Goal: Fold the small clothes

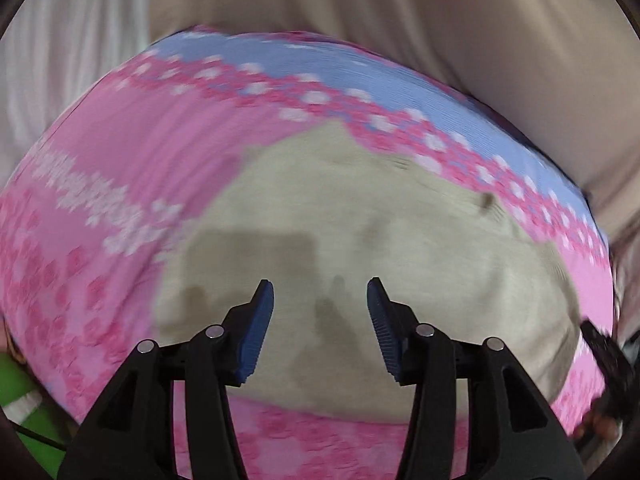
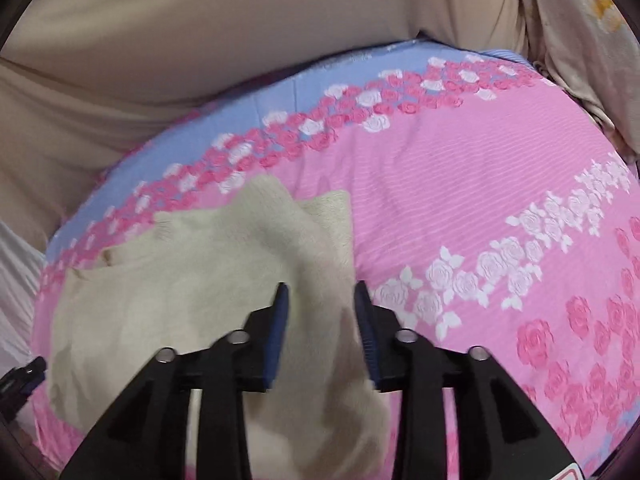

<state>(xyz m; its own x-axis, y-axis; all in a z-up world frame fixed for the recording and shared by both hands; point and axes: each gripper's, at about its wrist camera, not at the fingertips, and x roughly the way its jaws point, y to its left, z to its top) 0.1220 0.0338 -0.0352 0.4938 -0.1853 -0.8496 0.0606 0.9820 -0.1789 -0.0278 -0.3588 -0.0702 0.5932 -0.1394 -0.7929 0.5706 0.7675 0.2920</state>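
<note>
A small cream knit garment [image 1: 360,220] lies on a pink floral bed sheet [image 1: 100,140]. My left gripper [image 1: 321,292] is open above the garment's middle, holding nothing; its shadow falls on the cloth. In the right wrist view the garment [image 2: 160,280] spreads to the left, and a raised fold of it runs between my right gripper's [image 2: 320,292] blue pads [image 2: 280,320]. The jaws stand a little apart around that fold; the contact itself is blurred. The left wrist view is motion-blurred.
The sheet [image 2: 460,180] has a blue band and rose pattern along its far edge. Beige fabric [image 2: 160,40] rises behind the bed. A pale patterned cloth [image 2: 580,60] hangs at far right. Something green [image 1: 20,392] sits at lower left.
</note>
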